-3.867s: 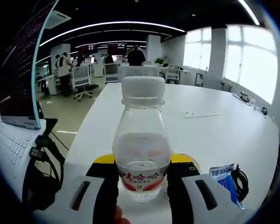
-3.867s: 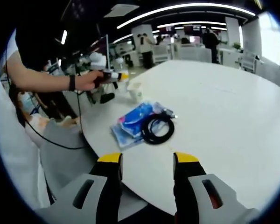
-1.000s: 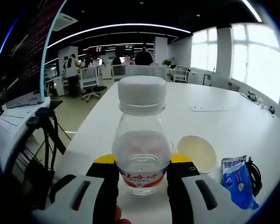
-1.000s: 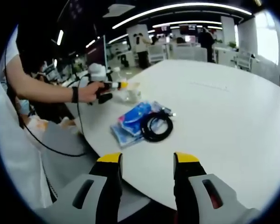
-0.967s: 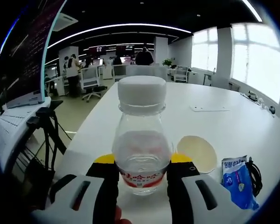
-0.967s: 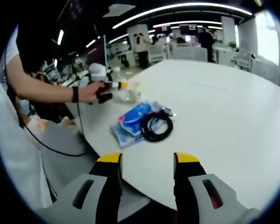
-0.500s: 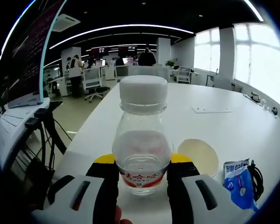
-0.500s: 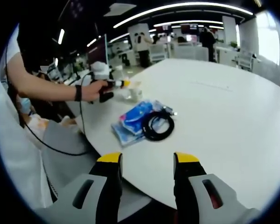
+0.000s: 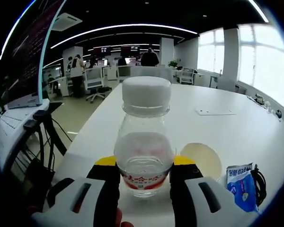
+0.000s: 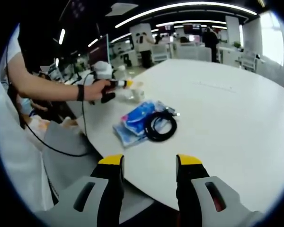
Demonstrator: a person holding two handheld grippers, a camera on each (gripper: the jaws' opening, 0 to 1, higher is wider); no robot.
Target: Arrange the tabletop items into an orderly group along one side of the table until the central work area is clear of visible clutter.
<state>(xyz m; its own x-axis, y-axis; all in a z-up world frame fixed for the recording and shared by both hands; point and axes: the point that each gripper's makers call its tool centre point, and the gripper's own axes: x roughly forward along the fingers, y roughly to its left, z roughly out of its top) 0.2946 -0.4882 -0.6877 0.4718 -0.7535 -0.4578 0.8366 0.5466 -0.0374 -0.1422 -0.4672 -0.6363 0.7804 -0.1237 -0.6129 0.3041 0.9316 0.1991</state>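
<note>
My left gripper [image 9: 143, 172] is clamped on a clear plastic bottle [image 9: 143, 142], jaws pressed against both sides of its lower body, upright, white cap [image 9: 146, 96] on top. There's a red band w/ white characters low on the bottle, between the jaw tips; too small/curved for me to read. Just right of the right jaw sits a pale round lid or dish [image 9: 201, 158] on the white table [image 9: 227, 132]. Further right, a blue packet [image 9: 241, 184] w/ white print, illegible, and touching its far side a coiled black cable [image 9: 258, 178]. Ahead and right, well apart, a flat white sheet [image 9: 215, 112].

My right gripper [image 10: 151, 163] is spread wide w/ nothing between the jaws, hanging over the table edge. Ahead, between the jaw lines, the blue packet [image 10: 135, 120] w/ the black cable [image 10: 160, 126] coiled partly on it. Beyond and to the left I see my other hand [image 10: 95, 91] w/ the left gripper [image 10: 128, 86] at the bottle, near the table edge; bottle itself is hard to make out there
</note>
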